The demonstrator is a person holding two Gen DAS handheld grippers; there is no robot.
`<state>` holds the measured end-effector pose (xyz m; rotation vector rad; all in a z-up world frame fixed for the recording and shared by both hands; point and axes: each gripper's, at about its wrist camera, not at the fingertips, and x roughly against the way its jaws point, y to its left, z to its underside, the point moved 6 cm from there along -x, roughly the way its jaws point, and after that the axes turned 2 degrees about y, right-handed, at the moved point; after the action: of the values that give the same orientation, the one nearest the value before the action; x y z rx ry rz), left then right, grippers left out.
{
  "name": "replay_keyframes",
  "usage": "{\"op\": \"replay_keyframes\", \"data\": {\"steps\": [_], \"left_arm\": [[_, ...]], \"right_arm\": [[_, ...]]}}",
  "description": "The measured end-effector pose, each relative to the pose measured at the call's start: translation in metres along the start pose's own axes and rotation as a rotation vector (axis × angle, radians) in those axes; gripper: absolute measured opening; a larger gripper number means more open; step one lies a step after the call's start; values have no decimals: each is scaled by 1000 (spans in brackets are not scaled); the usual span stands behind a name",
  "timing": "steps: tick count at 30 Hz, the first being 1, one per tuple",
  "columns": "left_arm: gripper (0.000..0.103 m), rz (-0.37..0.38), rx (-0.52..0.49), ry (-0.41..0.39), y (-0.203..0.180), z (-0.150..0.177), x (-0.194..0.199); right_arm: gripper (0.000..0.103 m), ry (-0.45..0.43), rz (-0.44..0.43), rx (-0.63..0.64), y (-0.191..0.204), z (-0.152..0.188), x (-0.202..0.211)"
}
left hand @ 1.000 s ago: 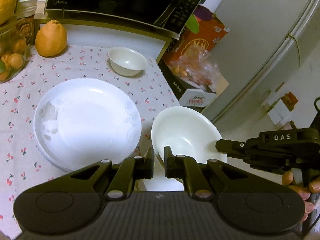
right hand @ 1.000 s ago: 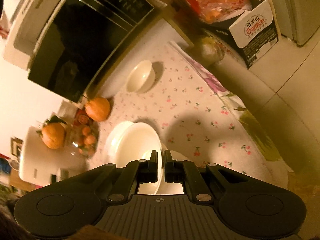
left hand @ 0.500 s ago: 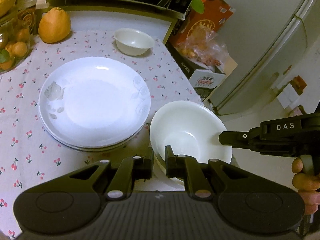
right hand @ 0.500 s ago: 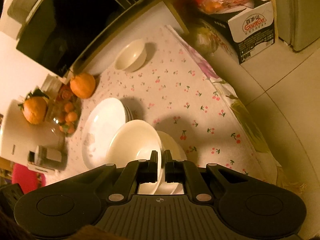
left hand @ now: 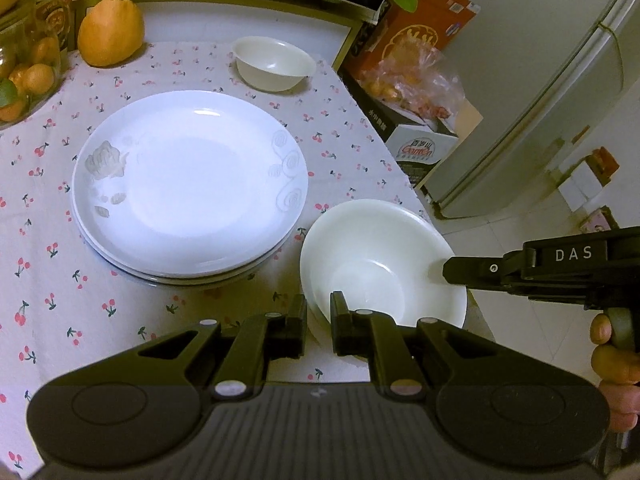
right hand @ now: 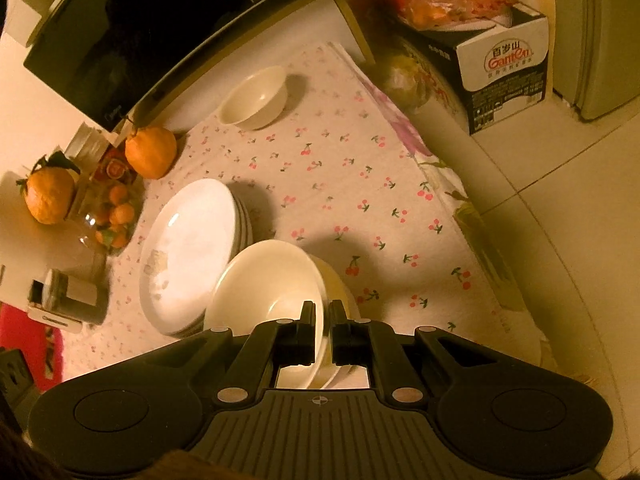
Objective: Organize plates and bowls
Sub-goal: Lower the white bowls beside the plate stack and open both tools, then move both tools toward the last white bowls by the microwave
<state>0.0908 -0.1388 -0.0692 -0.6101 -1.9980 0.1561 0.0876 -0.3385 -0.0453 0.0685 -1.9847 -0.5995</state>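
Note:
A large white bowl (left hand: 380, 260) sits at the near right corner of the cherry-print tablecloth, on top of another bowl (right hand: 340, 292). My left gripper (left hand: 318, 320) is shut on its near rim. My right gripper (right hand: 322, 332) is shut on its right rim and also shows in the left wrist view (left hand: 460, 270). A stack of white plates (left hand: 188, 184) lies left of the bowl; it also shows in the right wrist view (right hand: 188, 248). A small white bowl (left hand: 274, 64) stands at the far edge; the right wrist view shows it too (right hand: 254, 100).
A microwave (right hand: 132, 28) stands at the back. A large orange fruit (left hand: 110, 32) and a glass jar of small fruit (left hand: 24, 72) are at the back left. A cardboard box (left hand: 424, 148) with bagged fruit stands on the floor beside a fridge (left hand: 540, 80).
Both grippers have moved the large bowl toward the near right corner of the cloth and lowered it. Both stay shut on its rim. The plates and small bowl have not moved.

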Motion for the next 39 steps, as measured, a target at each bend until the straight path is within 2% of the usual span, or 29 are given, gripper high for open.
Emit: {"op": "replay_keyframes", "data": {"steps": [20, 23, 27, 30, 35, 39], "left_arm": [[12, -2, -3, 16, 0, 2, -6], [21, -1, -4, 20, 0, 2, -7], [23, 0, 1, 24, 1, 3, -7], [31, 1, -2, 25, 0, 2, -6], [39, 3, -18, 24, -1, 1, -3], [50, 1, -26, 23, -1, 1, 0]], "right_arm": [[10, 8, 46, 26, -2, 0, -4], [11, 10, 55, 20, -3, 0, -5], [12, 25, 46, -11, -7, -1, -5], [23, 29, 45, -29, -9, -2, -6], [24, 24, 43, -42, -10, -3, -4], [34, 18, 44, -44, -9, -5, -4]]}}
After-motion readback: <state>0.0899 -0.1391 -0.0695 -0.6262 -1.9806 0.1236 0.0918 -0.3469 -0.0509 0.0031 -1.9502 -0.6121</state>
